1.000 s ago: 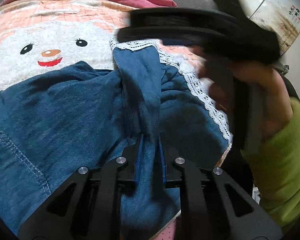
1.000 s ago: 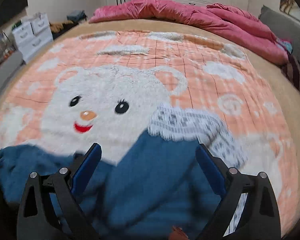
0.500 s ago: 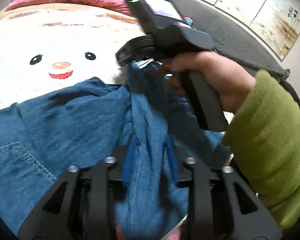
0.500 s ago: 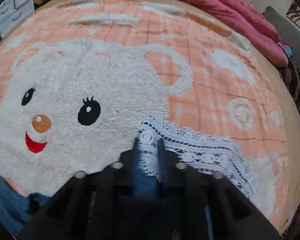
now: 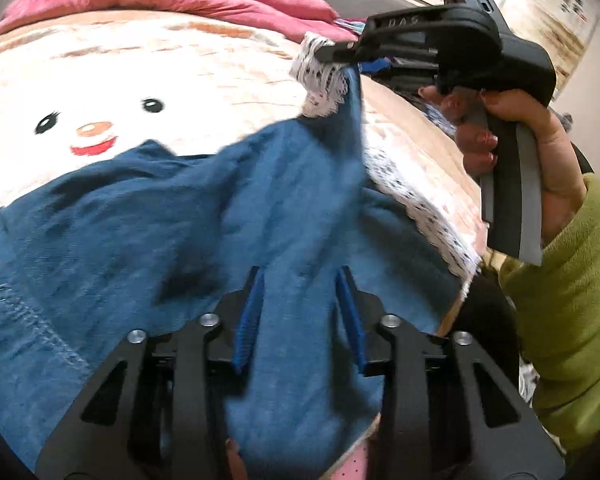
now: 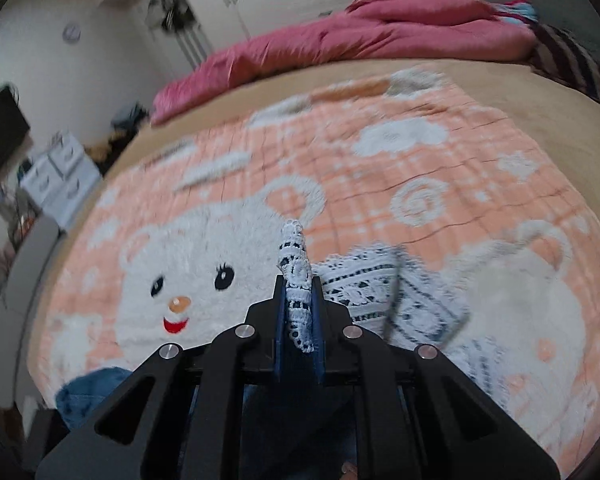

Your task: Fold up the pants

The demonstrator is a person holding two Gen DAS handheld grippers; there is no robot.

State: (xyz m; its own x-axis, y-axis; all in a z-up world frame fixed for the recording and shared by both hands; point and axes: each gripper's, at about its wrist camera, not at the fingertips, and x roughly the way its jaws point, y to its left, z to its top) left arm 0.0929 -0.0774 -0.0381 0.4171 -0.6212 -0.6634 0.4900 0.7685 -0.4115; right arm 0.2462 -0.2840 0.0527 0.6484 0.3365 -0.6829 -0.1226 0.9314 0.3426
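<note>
While my right gripper (image 6: 299,300) stays out of nothing and simply clamps the white lace hem (image 6: 296,280) of the blue denim pants (image 5: 160,220), that hem stands up between its blue pads, pinched tight. Seen from my left gripper, the right one (image 5: 340,54) is ahead and to the right, lifted above the bed, with the pant leg hanging from it in a slanted drape down toward me. My right hand (image 5: 540,152), in a green sleeve (image 5: 572,280), grips its handle. My left gripper (image 5: 300,300) has a fold of the denim running between its fingers (image 5: 248,320); its jaws are closing, and the pads do not yet visibly press the cloth. Beyond both grippers lies an orange bear-patterned blanket (image 6: 420,168), with a pink quilt (image 6: 380,40) bunched at its far edge.
</note>
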